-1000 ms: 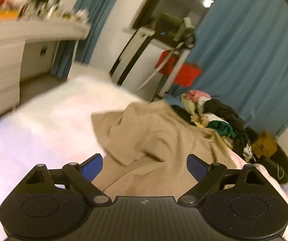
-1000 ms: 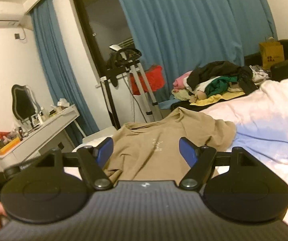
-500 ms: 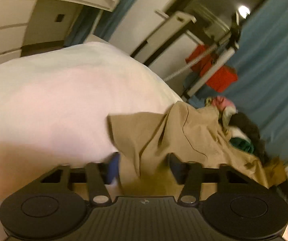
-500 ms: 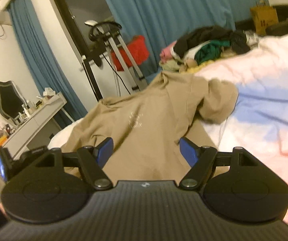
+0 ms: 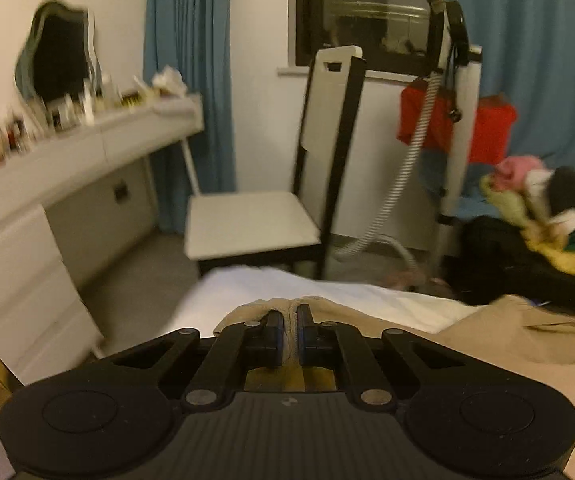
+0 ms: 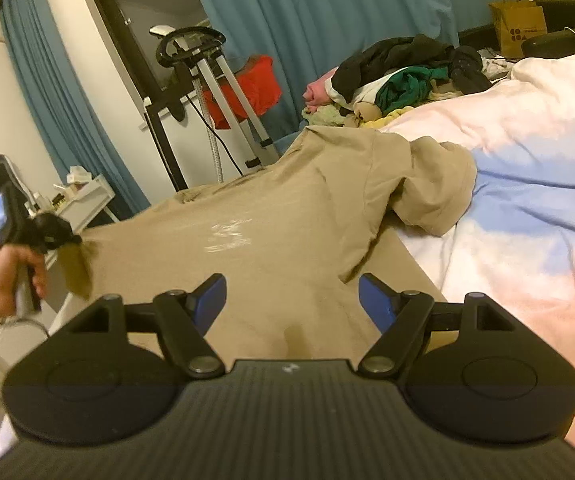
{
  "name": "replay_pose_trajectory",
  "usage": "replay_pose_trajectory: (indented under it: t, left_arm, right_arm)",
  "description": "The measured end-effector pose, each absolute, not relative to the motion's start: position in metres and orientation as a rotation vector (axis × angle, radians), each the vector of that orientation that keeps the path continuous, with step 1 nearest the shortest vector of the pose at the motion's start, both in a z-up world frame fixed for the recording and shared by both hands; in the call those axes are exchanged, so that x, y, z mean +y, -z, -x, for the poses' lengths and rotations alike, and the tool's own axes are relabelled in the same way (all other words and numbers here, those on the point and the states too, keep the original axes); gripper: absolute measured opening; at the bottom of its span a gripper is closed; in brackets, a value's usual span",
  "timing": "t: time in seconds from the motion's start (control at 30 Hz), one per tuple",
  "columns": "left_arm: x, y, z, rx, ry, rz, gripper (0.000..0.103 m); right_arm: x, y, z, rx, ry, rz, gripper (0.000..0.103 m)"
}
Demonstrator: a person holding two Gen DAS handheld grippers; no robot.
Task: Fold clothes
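A tan T-shirt (image 6: 287,216) with a small white chest print lies spread on the bed (image 6: 527,216). My left gripper (image 5: 289,330) is shut on an edge of the tan T-shirt (image 5: 507,332) at the bed's near corner. In the right wrist view the left gripper (image 6: 53,236) shows at far left, held in a hand, pulling the shirt's edge taut. My right gripper (image 6: 292,298) is open and empty, hovering low over the shirt's lower part. One sleeve (image 6: 435,192) lies bunched on the right.
A pile of mixed clothes (image 6: 399,76) lies at the bed's far end. Beside the bed stand a white chair (image 5: 255,220), a white dresser with a mirror (image 5: 59,160), and a garment steamer stand with red fabric (image 5: 447,120). Blue curtains hang behind.
My left gripper dropped onto the shirt's edge, closed on it and drew it out toward the bed's side. My right gripper moved lower and closer over the shirt, still open.
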State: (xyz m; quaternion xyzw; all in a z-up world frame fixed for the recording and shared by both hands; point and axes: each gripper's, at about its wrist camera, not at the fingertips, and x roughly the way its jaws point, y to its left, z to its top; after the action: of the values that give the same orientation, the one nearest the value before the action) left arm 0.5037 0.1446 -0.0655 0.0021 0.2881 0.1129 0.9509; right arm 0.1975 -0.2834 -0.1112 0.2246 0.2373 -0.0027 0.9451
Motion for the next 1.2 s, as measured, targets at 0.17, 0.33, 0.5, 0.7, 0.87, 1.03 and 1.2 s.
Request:
replay_pose_trajectory:
  t: [0.17,0.33,0.5,0.7,0.87,1.03,1.2]
  left_arm:
    - [0.131,0.091,-0.511,0.595,-0.235,-0.059,0.026]
    - [0.140,0.093,-0.471,0.654,-0.147,0.039,0.047]
    - [0.156,0.080,-0.361,0.765,0.002,0.164,0.049]
    - [0.158,0.096,-0.206,0.977,0.116,0.303,0.049]
    - [0.152,0.109,-0.132,1.026,0.097,0.255,0.049]
    - [0.141,0.110,-0.117,1.028,0.057,0.184,0.058]
    - [0.123,0.117,-0.109,1.028,0.073,0.135,0.047]
  right_arm:
    - [-0.284,0.112,-0.199,0.475,0.028,-0.423,0.075]
    - [-0.284,0.111,-0.198,0.464,0.014,-0.405,0.075]
    - [-0.277,0.106,-0.192,0.456,-0.013,-0.405,0.075]
    - [-0.260,0.095,-0.171,0.425,-0.043,-0.342,0.075]
    - [-0.250,0.083,-0.146,0.403,-0.058,-0.278,0.075]
    - [-0.245,0.070,-0.117,0.377,-0.033,-0.200,0.075]
    - [-0.252,0.057,-0.090,0.385,-0.008,-0.225,0.075]
